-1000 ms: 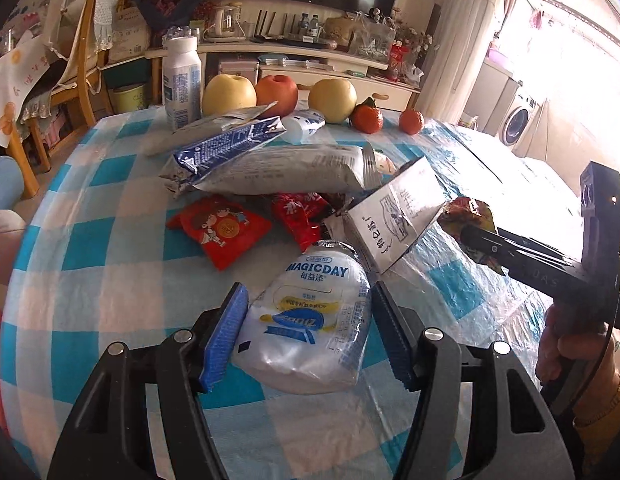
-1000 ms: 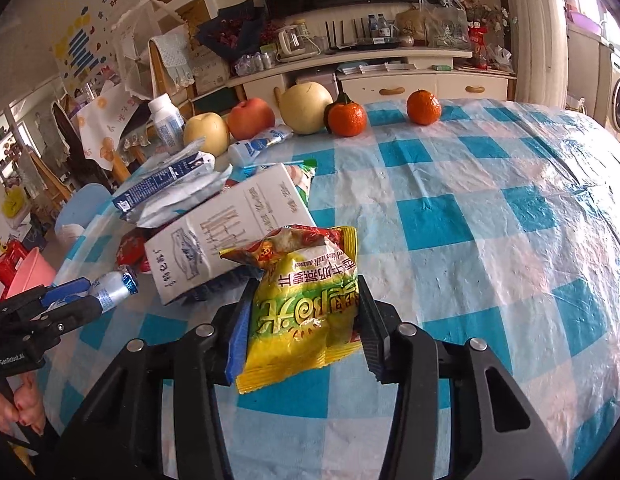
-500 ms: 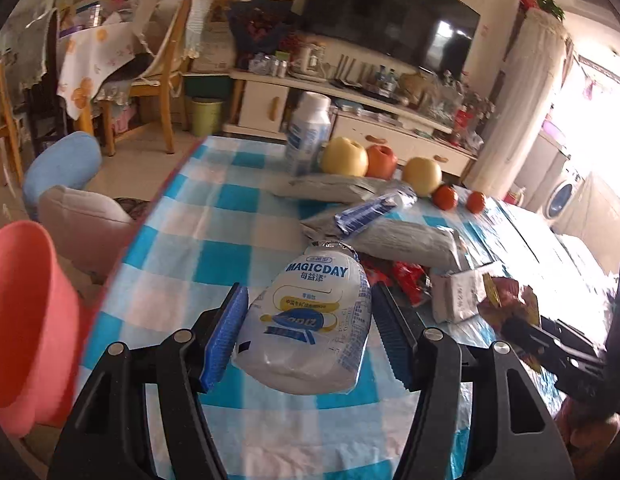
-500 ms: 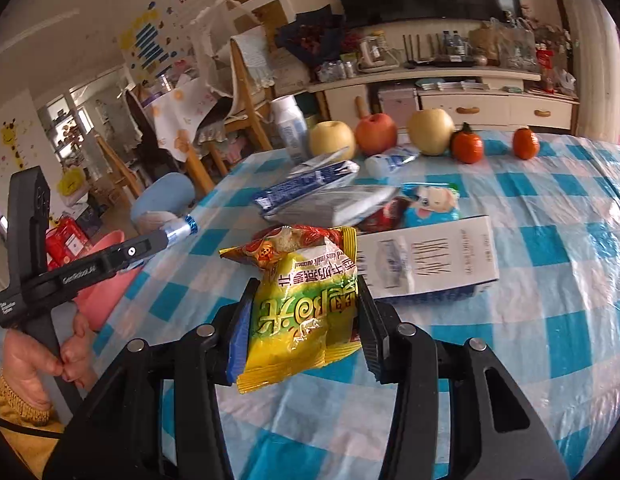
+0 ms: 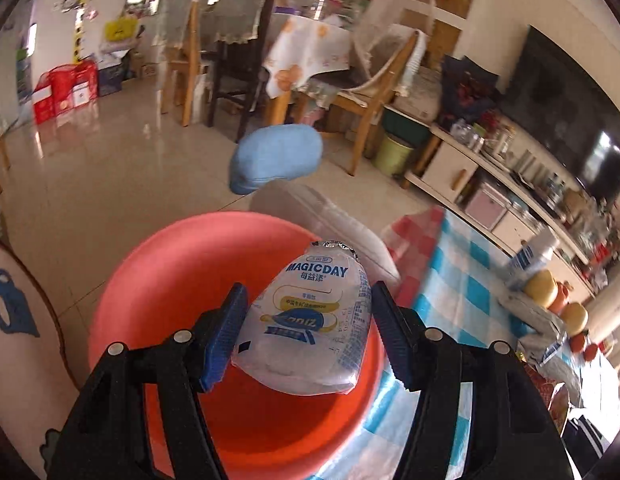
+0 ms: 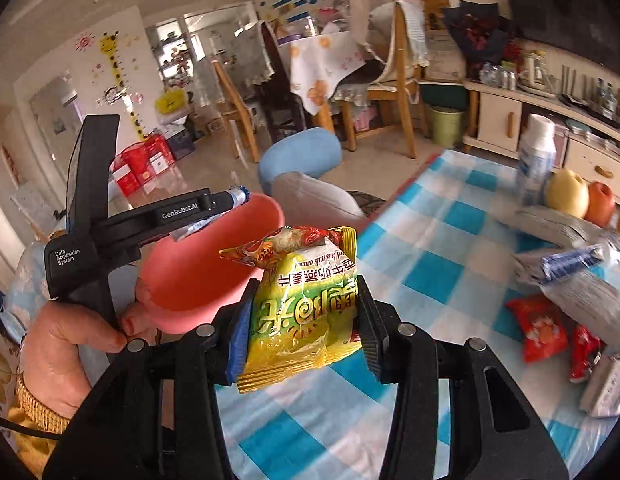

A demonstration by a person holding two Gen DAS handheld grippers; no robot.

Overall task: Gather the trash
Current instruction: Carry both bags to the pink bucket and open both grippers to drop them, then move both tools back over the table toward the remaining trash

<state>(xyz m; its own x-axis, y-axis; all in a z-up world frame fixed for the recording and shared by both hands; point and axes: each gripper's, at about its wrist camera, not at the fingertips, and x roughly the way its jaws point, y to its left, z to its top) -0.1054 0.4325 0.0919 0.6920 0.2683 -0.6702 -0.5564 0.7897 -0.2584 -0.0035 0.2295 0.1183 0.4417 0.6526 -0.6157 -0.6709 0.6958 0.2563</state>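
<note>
Black plastic left gripper (image 5: 306,332), right gripper (image 6: 304,320): blue ribbed pads (image 5: 224,336), silver screws behind; white "GenRobot.AI" lettering; bare hand (image 6: 66,348), mustard knit cuff.

Glossy tile floor (image 5: 110,168) w/ wooden chairs (image 6: 393,76), white sideboard (image 5: 461,168), dark TV (image 5: 569,120), giraffe-stickered wall (image 6: 118,76).

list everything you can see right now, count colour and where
bottle: 1, white with blue print, in the left gripper over the bin
snack bag: 1, yellow-green, in the right gripper over the table edge
bin: 1, red-pink, beside the table
table: 1, blue-white check cloth
red packets: 2, on the table's right part
carton: 1, white, near the right edge
tall bottle: 1, white, far end
apples: at least 2, yellow and red, far end
left gripper: shut, black
right gripper: shut, black
</note>
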